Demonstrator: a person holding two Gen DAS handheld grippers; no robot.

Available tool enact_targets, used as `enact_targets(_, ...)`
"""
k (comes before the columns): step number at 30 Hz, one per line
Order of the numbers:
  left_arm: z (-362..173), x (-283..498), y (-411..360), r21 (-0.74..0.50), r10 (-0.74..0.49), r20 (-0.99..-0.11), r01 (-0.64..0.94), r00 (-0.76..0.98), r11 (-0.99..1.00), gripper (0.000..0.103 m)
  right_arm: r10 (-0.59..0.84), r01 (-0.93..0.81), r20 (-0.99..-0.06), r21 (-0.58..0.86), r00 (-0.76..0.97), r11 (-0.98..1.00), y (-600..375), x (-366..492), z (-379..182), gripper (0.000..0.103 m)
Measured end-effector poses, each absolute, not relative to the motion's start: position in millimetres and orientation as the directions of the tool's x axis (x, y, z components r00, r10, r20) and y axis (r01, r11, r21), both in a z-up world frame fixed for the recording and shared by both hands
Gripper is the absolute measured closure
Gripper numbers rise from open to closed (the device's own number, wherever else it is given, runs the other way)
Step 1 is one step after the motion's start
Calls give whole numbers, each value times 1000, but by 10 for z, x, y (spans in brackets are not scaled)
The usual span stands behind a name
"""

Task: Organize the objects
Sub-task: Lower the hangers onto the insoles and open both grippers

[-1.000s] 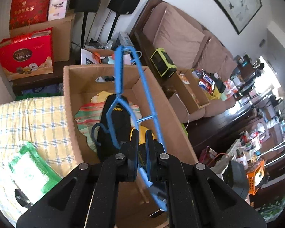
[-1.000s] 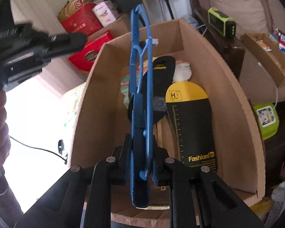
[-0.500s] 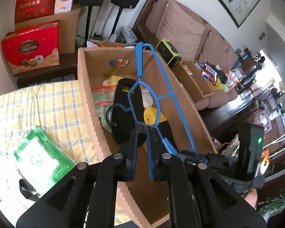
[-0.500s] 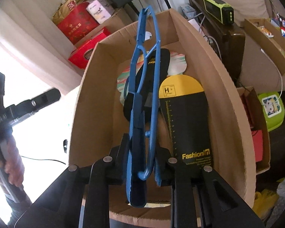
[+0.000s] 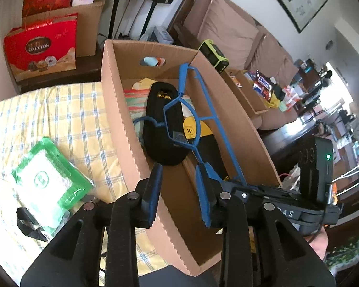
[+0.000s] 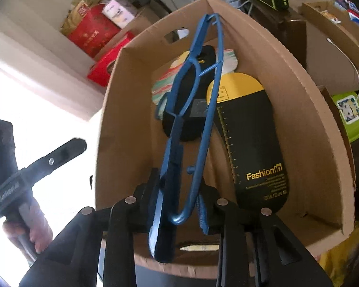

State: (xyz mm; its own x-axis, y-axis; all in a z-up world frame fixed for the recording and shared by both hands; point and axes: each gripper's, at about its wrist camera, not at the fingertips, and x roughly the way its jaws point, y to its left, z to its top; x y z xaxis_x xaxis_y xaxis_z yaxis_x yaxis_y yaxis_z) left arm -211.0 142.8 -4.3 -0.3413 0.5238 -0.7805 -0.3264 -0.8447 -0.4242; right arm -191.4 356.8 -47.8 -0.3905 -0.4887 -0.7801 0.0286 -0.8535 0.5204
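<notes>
A blue plastic hanger (image 5: 204, 110) stands slanted inside the cardboard box (image 5: 112, 110), its top against the far wall. My left gripper (image 5: 179, 169) hangs over the box's near left wall. Its jaws are opening: the hanger's lower end lies against the right finger and the left finger stands well apart. In the right wrist view the hanger (image 6: 210, 91) runs up between my right gripper (image 6: 179, 179); these jaws are opening too, and the hanger sits loosely between the pads. A black insole (image 5: 160, 124) and a yellow-black Fashion insole pack (image 6: 256, 143) lie on the box floor.
A green packet (image 5: 47, 174) lies on the yellow checked cloth (image 5: 59, 110) left of the box. A red gift bag (image 5: 40, 47) and cartons stand behind. A brown sofa (image 5: 227, 35), a green speaker (image 5: 213, 55) and a snack tray (image 5: 256, 95) are to the right.
Both grippers' jaws have widened off the hanger. The left gripper has sunk and shifted left over the box's wall. The hanger now leans lower in the box.
</notes>
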Motion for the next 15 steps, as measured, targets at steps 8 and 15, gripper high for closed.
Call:
enact_targets(8,-57,-2028,1284,-421,515,-781,-310,-353,-852,69,-416,25,-805,449,-423,-893,3269,-1949,-466,73)
enact_targets(15,-64,-1930,1223,-413,511,-784,-319,-353,-853,58,-257,17,-869,276,-422,-961,3048,-1910,-571,57)
